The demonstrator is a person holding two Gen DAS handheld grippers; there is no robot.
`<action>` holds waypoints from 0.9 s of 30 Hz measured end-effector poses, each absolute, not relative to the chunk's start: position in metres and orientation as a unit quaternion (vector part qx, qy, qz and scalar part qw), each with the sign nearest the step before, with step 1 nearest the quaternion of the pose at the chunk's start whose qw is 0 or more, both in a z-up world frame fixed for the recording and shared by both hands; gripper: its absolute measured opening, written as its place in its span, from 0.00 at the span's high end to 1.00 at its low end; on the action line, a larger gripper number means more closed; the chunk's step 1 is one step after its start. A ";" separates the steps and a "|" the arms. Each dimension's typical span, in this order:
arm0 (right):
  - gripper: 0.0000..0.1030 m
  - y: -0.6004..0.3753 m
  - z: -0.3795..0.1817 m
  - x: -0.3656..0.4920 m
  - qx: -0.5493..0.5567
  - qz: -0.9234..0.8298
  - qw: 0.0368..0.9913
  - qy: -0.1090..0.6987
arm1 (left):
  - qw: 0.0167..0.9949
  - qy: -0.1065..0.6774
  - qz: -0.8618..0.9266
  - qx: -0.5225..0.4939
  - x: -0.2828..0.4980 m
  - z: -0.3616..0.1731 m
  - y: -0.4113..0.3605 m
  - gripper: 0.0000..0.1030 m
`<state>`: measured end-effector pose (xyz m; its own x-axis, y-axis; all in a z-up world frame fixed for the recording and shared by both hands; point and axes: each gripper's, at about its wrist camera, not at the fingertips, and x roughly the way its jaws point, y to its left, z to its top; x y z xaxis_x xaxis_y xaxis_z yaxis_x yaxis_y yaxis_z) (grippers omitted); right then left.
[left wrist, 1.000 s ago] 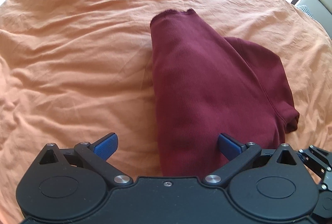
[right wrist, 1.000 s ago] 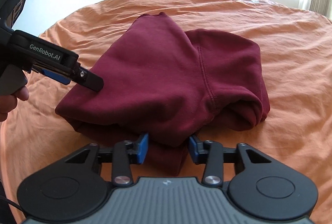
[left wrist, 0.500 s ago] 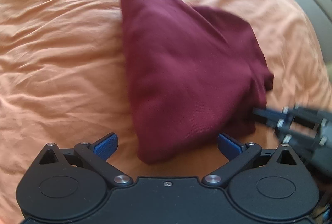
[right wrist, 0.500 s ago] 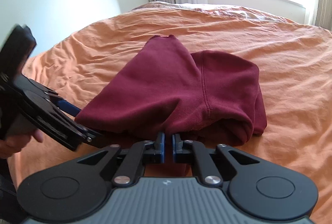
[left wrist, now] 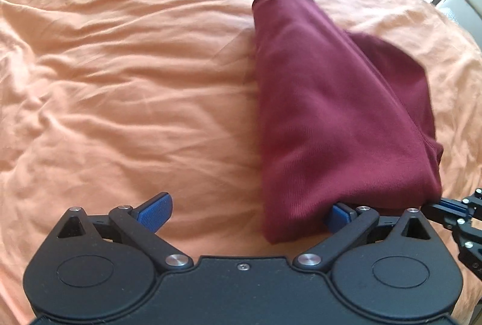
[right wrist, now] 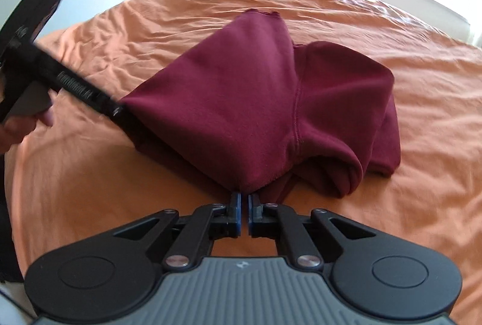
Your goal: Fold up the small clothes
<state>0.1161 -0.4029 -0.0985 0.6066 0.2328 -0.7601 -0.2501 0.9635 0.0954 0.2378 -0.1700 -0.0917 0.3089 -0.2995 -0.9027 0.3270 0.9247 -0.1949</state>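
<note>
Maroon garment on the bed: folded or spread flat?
Folded, loosely. The maroon garment lies doubled over in bulky layers on the orange sheet, with a rounded fold at its right edge; the bundle is uneven, not yet neat.

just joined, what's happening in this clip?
A person is folding a maroon sweatshirt on a bed with an orange sheet, one hand-held gripper in each hand. The right hand-held gripper is shut on the garment's near edge. The left hand-held gripper is open, one of its fingers tucked at the garment's near corner, nothing pinched yet.
</note>
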 end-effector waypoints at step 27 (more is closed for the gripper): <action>0.94 -0.524 -0.092 0.220 0.133 -0.003 0.908 0.398 | 0.832 0.529 -0.166 -0.012 0.258 -0.078 -0.191 0.01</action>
<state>0.2203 -0.5238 -0.0917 0.6837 0.0994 -0.7230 0.1117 0.9648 0.2382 0.2575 -0.1914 -0.0775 0.3858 -0.2896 -0.8760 0.2643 0.9444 -0.1958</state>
